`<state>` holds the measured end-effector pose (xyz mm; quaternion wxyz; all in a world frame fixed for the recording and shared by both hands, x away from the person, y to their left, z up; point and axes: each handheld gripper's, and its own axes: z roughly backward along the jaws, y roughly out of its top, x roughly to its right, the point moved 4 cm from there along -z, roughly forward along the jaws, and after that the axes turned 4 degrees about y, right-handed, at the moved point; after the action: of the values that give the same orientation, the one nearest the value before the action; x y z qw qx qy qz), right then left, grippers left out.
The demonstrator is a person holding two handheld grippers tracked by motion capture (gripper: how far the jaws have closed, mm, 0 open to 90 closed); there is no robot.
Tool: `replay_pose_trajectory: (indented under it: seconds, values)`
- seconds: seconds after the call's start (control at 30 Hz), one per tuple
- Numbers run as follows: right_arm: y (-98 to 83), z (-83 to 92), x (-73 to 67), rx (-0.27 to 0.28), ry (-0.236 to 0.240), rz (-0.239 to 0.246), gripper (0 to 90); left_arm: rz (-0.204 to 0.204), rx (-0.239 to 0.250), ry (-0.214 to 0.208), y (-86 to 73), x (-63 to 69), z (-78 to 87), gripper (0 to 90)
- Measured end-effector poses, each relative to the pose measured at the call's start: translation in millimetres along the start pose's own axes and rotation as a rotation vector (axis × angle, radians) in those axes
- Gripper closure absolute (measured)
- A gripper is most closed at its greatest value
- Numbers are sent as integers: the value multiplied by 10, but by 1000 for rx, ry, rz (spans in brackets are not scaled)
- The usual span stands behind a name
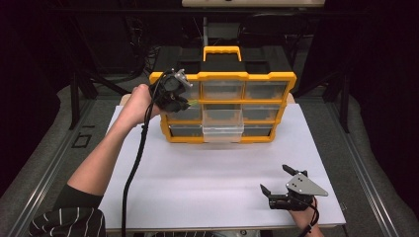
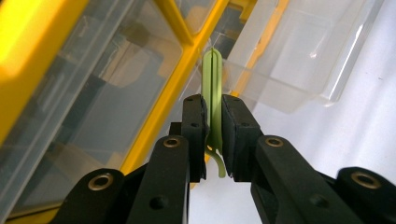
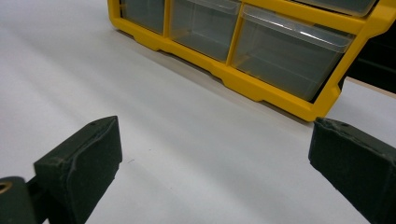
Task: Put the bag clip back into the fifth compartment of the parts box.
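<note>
Presently, findings as follows.
Held item: thin pale-green plastic clip (image 2: 213,88), upright at centre frame, just before the organiser's yellow divider.
Left gripper (image 2: 213,135): jaws closed on the clip, upper left of the high view.
Organiser: yellow-framed cabinet of clear plastic drawers (image 1: 223,106), one middle drawer (image 1: 223,129) pulled out.
Right gripper (image 1: 276,180): jaws wide apart, holding nothing, lower right on the white table (image 1: 207,182).

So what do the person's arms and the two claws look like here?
Both claws are black, with two jaws ending in blocky dark pads. The left claw trails a thick black cable down toward the table's near edge; brass-coloured rivets mark its jaw links in the left gripper view. The right claw carries a grey three-cornered plate. The left arm wears a black, white-striped short sleeve.
</note>
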<state>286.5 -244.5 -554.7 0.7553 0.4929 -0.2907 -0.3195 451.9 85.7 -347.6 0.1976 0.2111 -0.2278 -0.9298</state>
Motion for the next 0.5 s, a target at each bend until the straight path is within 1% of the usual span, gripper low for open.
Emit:
replay_pose_trajectory:
  seconds: [0.5]
  values:
    - [-1,-1,2,6,-4,-2,23,-33,11,-16,181,83,-72,804]
